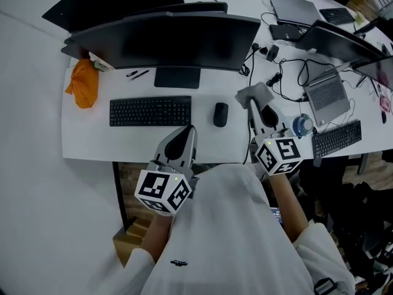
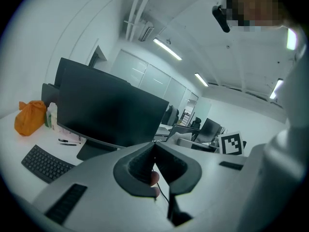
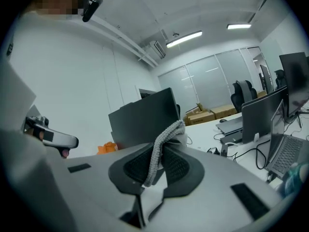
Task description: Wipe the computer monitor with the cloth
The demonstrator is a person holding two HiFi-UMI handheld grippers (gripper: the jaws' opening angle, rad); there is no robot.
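The right gripper (image 3: 161, 148) is clamped on the grey cloth (image 3: 167, 132). In the right gripper view a knitted fold of the cloth runs down between the two ribbed pads (image 3: 179, 167), pinched at the tips. The rest bunches up and out beyond the tips on the far side. From the head view that bunch hangs above the white desk (image 1: 92, 134), just right of the black mouse (image 1: 220, 114). It sits below the right end of the computer monitor (image 1: 178, 42), near the screen but not touching it. The left gripper (image 1: 189, 129) is over the near edge of the desk, between the keyboard (image 1: 150, 111) and the mouse. Its tips point toward the monitor stand. In the left gripper view its jaws are pressed together with no cloth or other object between them, and the dark screen fills the space beyond them. An orange bag (image 1: 84, 83) sits at the far left of the desk beside the monitor's left end. Two pens (image 1: 138, 74) lie just in front of the screen. Further right, past a tangle of cables, an open laptop (image 1: 328, 94) and a second keyboard (image 1: 336, 138) sit on the neighbouring desk.
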